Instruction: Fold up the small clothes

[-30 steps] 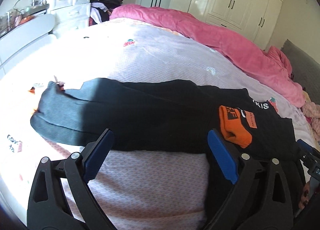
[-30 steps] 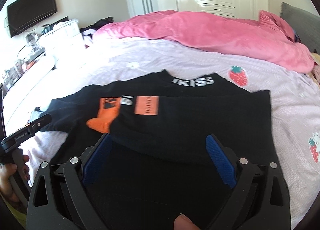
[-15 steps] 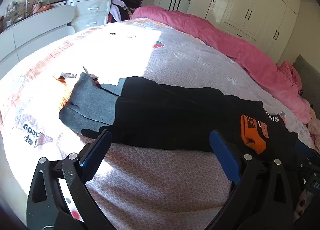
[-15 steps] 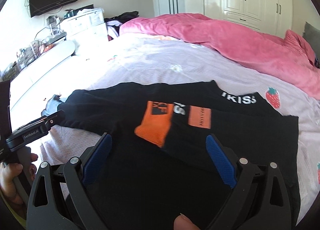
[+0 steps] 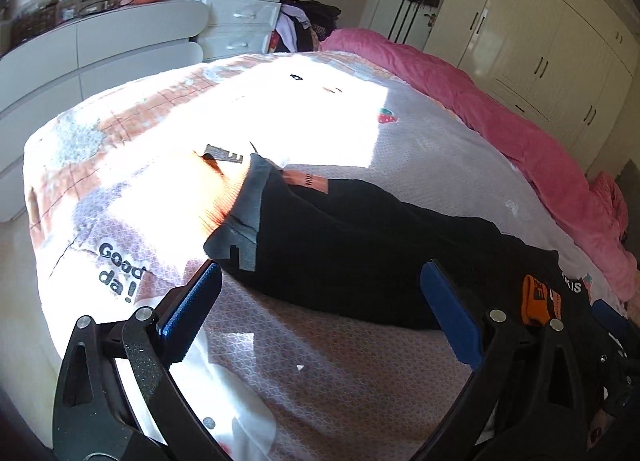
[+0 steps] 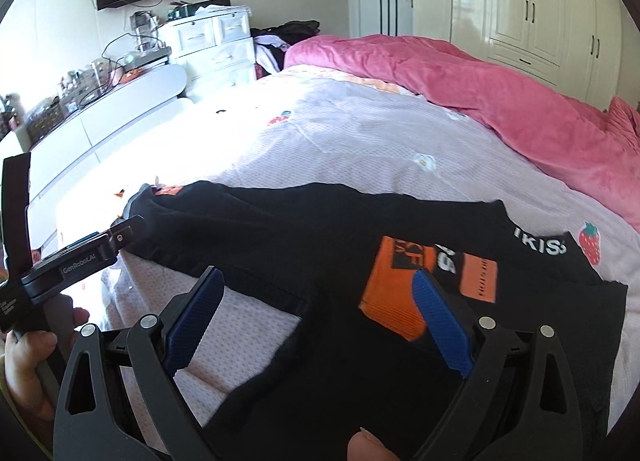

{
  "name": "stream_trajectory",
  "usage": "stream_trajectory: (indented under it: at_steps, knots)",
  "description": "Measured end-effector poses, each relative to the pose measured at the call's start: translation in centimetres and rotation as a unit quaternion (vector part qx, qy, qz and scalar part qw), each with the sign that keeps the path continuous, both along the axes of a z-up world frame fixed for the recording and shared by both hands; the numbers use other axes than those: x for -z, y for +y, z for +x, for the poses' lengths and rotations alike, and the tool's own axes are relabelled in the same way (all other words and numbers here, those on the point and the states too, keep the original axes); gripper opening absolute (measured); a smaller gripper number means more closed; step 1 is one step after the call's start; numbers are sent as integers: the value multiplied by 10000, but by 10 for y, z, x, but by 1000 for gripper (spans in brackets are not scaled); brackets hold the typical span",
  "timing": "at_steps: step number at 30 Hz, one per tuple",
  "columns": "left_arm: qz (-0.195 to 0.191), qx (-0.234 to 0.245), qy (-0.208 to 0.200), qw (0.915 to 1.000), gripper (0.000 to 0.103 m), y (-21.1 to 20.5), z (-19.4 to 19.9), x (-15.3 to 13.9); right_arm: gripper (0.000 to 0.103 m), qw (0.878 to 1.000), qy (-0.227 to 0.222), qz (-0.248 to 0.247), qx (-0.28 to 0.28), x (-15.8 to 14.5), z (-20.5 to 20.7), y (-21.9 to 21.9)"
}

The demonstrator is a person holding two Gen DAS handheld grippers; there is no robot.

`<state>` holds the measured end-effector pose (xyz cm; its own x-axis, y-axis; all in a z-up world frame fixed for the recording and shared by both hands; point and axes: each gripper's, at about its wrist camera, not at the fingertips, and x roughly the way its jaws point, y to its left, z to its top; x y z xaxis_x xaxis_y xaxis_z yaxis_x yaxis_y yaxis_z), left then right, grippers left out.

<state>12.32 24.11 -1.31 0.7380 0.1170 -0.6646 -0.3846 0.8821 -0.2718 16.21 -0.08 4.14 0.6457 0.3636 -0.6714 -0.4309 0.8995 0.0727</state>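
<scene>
A black T-shirt (image 6: pixel 320 245) with orange patches lies spread on the lilac bedsheet (image 6: pixel 360 133), one sleeve reaching toward the sunlit edge of the bed. The left gripper (image 5: pixel 320 297) hovers over that sleeve (image 5: pixel 320 229) with jaws wide apart, holding nothing. The right gripper (image 6: pixel 316 301) (blue pads) hangs above the shirt's body, jaws likewise apart and empty. A pink duvet (image 6: pixel 500 89) is bunched beyond
</scene>
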Motion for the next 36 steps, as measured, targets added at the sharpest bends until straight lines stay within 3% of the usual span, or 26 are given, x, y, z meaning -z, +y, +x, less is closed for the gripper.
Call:
stream_trajectory:
  at_steps: [10, 14, 18, 20, 21, 22, 24, 26, 29, 36]
  knots:
    - [-536, -560, -64, 9970, 93, 45, -4, 13, 94, 9995, 79, 21, -315, 5, 4, 33]
    - [-930, -678, -58, 9933, 93, 62, -2, 25, 94, 9991, 152, 41, -382, 8, 7, 39]
    - [-1112, -733, -261, 9907, 91, 76, 3, 27, 94, 9991, 203, 36, -378, 11, 10, 39]
    - [-1050, -734, -323, 9912, 76, 81, 10, 24, 94, 9991, 240, 68, -336, 12, 11, 35]
    - [-1051, -728, -344, 9912, 57, 84, 12, 24, 94, 9991, 256, 89, -315, 13, 12, 33]
    - [-1157, -658, -405, 9903, 31, 87, 14, 26, 94, 9992, 275, 122, -279, 14, 13, 29]
    - [-1365, -582, -534, 9875, 2, 89, 15, 25, 94, 9991, 326, 179, -178, 16, 14, 21]
    - [-1442, -461, -846, 9849, 2, 85, 7, 14, 94, 9990, 370, 225, -104, 17, 14, 12]
    - [-1226, -246, -1241, 9844, 2, 68, -2, -13, 94, 9988, 386, 284, 18, 18, 11, -3]
    - [-1141, 412, -1679, 9783, 2, 14, -8, -61, 94, 9969, 386, 480, 492, 16, 2, -64]
